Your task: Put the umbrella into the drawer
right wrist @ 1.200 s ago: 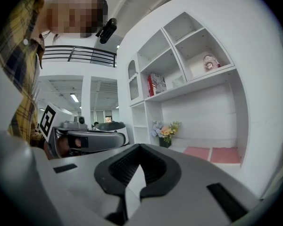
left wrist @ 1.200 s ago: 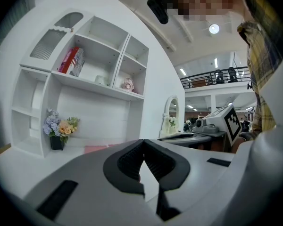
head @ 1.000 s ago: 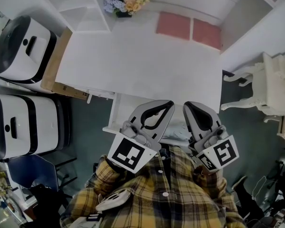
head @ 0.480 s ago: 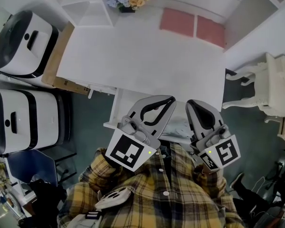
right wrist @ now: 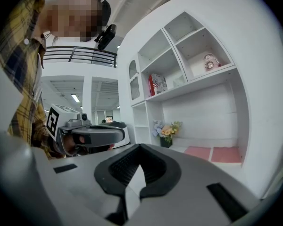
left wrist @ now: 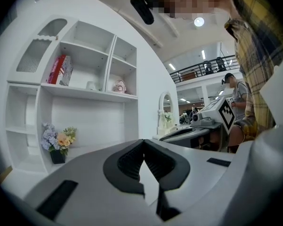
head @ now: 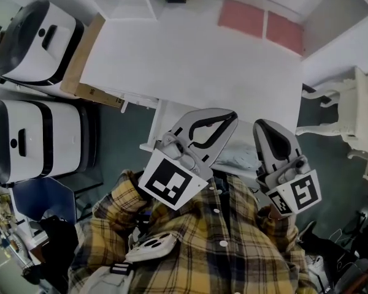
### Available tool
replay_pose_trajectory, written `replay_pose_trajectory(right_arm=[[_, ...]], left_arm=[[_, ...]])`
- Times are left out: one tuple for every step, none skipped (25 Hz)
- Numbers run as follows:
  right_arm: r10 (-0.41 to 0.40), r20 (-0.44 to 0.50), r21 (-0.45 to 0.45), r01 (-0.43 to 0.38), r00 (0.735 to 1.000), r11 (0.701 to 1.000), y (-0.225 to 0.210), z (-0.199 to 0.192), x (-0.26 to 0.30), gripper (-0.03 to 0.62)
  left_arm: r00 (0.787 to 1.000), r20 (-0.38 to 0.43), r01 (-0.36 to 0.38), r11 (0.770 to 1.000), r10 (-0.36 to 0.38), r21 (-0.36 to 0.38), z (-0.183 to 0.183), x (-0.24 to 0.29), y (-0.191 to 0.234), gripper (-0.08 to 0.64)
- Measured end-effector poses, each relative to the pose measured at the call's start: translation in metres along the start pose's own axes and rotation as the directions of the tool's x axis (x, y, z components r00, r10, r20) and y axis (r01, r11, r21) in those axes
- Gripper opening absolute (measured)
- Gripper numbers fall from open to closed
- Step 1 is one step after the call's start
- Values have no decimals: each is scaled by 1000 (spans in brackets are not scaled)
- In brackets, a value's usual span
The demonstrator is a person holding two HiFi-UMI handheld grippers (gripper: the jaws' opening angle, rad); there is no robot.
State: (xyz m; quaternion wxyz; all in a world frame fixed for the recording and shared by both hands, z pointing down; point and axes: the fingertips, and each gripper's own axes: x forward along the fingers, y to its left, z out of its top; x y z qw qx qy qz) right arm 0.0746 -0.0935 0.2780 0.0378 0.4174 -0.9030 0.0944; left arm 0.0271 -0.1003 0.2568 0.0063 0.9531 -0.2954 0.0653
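Head view: the only print is the black-and-white square marker on each gripper's cube, with no readable words. The left gripper and right gripper are held side by side in front of a plaid shirt, tips pointing far toward the white desk. Just below them the drawer stands pulled out from the desk's near edge. A pale shape shows in it between the two grippers, too hidden to tell whether it is the umbrella; neither gripper touches it. Only this view shows two white-and-black machines on the left and a white chair on the right. Two pink mats lie at the desk's far right. Left gripper view: the left gripper is clenched, pads meeting with nothing between them. Beyond are shelves with a red book whose cover print is too small to read, a flower pot, a small figurine, and, seen only here, an ornate white mirror and a person standing far off. No umbrella or drawer appears. Right gripper view: the right gripper is likewise closed on nothing, with the left gripper at its left, the same flowers, book and figurine, and the pink mats far right.
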Motion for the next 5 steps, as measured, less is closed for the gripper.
replay_pose_trajectory(right_arm=[[-3, 2, -2, 3, 1000, 1000, -1, 1, -1, 15], [-8, 4, -5, 8, 1000, 1000, -2, 1, -1, 15], [-11, 6, -8, 12, 1000, 1000, -3, 1, -2, 15], [-15, 8, -9, 15, 1000, 1000, -3, 1, -3, 15], [-18, 10, -11, 18, 1000, 1000, -3, 1, -3, 15]], left_arm=[[1000, -2, 7, 1000, -7, -1, -1, 1, 0, 20], [1000, -5, 16, 1000, -16, 1, -2, 2, -1, 20], [1000, -9, 26, 1000, -26, 6, -3, 3, -1, 20], [999, -13, 35, 999, -35, 12, -5, 4, -1, 20], [999, -18, 44, 999, -44, 17, -7, 4, -1, 20]])
